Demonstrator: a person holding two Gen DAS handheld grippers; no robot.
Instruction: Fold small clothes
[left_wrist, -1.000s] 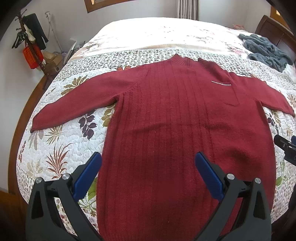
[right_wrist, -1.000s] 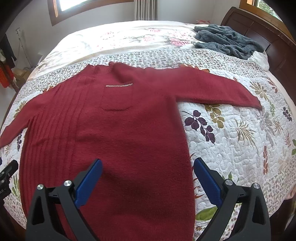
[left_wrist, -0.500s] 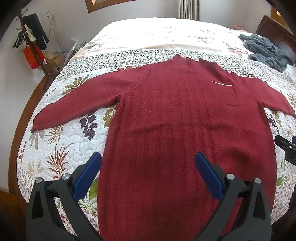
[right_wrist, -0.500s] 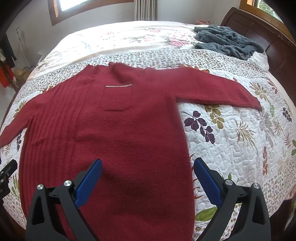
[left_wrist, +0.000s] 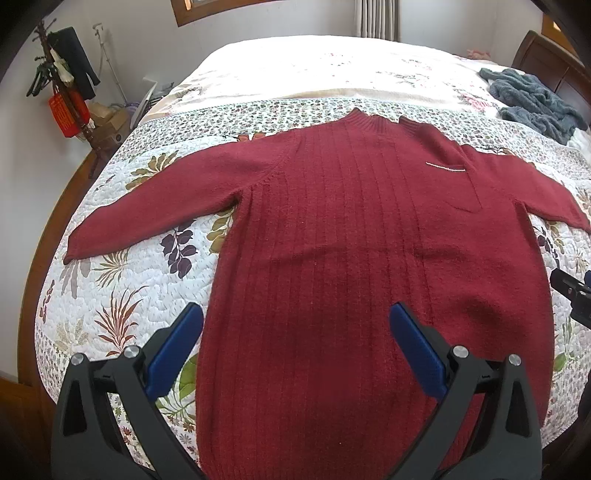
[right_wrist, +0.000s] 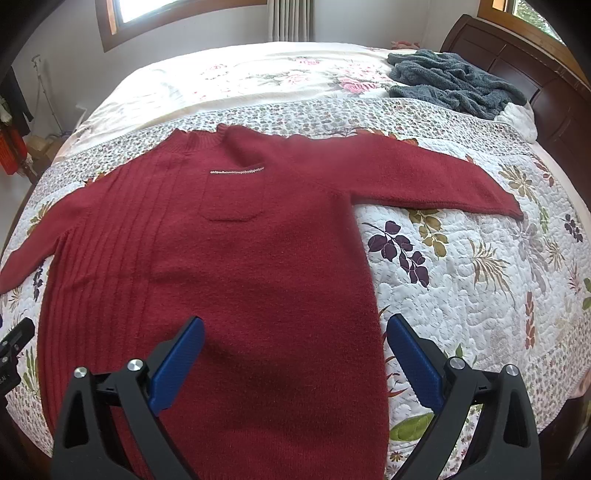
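Observation:
A dark red knitted sweater (left_wrist: 369, 236) (right_wrist: 236, 258) lies flat and face up on the quilt, both sleeves spread out sideways, collar far from me. It has a small chest pocket (right_wrist: 233, 195) with a pale trim. My left gripper (left_wrist: 295, 321) hovers open above the lower left part of the body, holding nothing. My right gripper (right_wrist: 295, 328) hovers open above the lower right part, its right finger past the sweater's side edge. The hem is hidden below both grippers.
The bed carries a white leaf-patterned quilt (right_wrist: 480, 280) and a floral cover behind it. A grey fluffy garment (right_wrist: 454, 85) lies near the dark wooden headboard (right_wrist: 535, 85). A coat stand (left_wrist: 62, 88) and boxes stand by the wall on the left.
Both grippers have drifted very slightly; the sweater lies as before and both stay open.

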